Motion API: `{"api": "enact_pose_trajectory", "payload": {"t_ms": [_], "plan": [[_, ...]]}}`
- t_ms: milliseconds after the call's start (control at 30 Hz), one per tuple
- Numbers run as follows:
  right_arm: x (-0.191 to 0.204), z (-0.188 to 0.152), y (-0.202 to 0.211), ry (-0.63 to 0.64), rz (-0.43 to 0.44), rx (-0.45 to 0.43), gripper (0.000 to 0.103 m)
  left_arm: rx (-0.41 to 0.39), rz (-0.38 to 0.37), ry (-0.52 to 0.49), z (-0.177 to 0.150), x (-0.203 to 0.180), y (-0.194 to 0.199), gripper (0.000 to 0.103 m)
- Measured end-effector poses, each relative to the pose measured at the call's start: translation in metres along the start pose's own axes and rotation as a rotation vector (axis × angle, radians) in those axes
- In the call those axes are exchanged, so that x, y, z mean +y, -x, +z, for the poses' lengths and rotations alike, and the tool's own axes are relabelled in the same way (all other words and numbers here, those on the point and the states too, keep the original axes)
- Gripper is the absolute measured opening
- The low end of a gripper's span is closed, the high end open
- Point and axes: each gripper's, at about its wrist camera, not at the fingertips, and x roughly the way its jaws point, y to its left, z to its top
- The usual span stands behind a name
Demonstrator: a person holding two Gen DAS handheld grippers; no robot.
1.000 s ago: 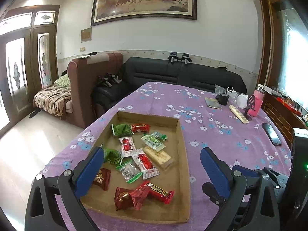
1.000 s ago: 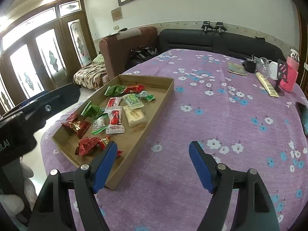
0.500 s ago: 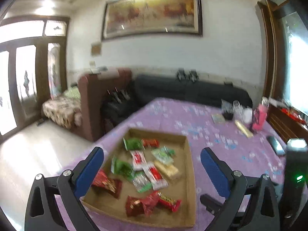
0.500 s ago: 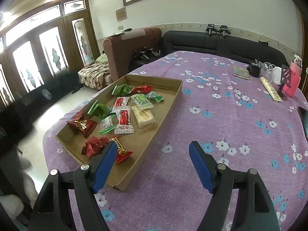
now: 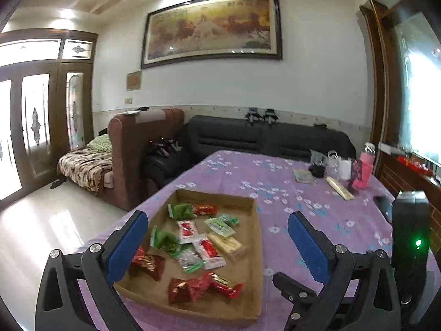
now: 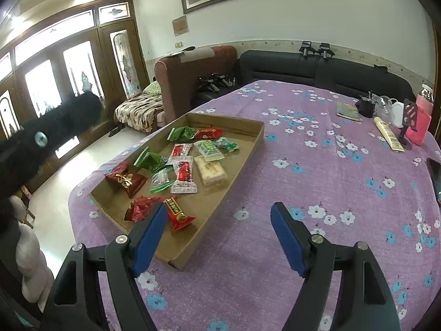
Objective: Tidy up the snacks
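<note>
The snacks are small wrapped packets in red, green, white and clear film, all lying flat and loose inside a shallow cardboard tray [image 6: 249,149] on the worktop [image 6: 317,182], which is covered by a purple cloth with white and blue flowers. At the tray's far end a green packet [image 6: 182,133] touches a red one [image 6: 208,133]. Nearer lie a pale green packet [image 6: 208,149], a white packet with red print [image 6: 181,149], a second red-and-white packet [image 6: 184,178], a beige bar [image 6: 210,171], a folded green packet [image 6: 150,161] and a clear packet with green trim [image 6: 160,179]. A dark red pouch with gold print [image 6: 125,179] sits by the tray's left wall. At the near end a crumpled red wrapper [image 6: 142,207] touches a long red candy [image 6: 176,213].

The tray sits near the worktop's left edge. Well apart from it, at the far right of the worktop, stand a pink bottle [image 6: 421,118], a white cup [image 6: 397,111], a dark cup [image 6: 366,107], a small booklet [image 6: 346,110] and a yellow tube [image 6: 388,135].

The left tool [image 5: 217,245] is held above the near end of the tray, its blue-padded fingers [image 5: 125,244] wide apart, with nothing between them. The right tool [image 6: 219,238] is over the tray's near right corner, fingers [image 6: 288,237] likewise spread wide and gripping nothing. Neither tool touches the tray or a snack.
</note>
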Motion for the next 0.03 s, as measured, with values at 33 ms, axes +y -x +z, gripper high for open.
{"api": "enact_pose_trajectory", "payload": {"t_ms": [33], "plan": [[-0.0053, 0.0003, 0.0016, -0.016, -0.009, -0.004, 0.076, 0.018, -0.005, -0.012, 0.0006, -0.0066, -0.0038, 0.103]]}}
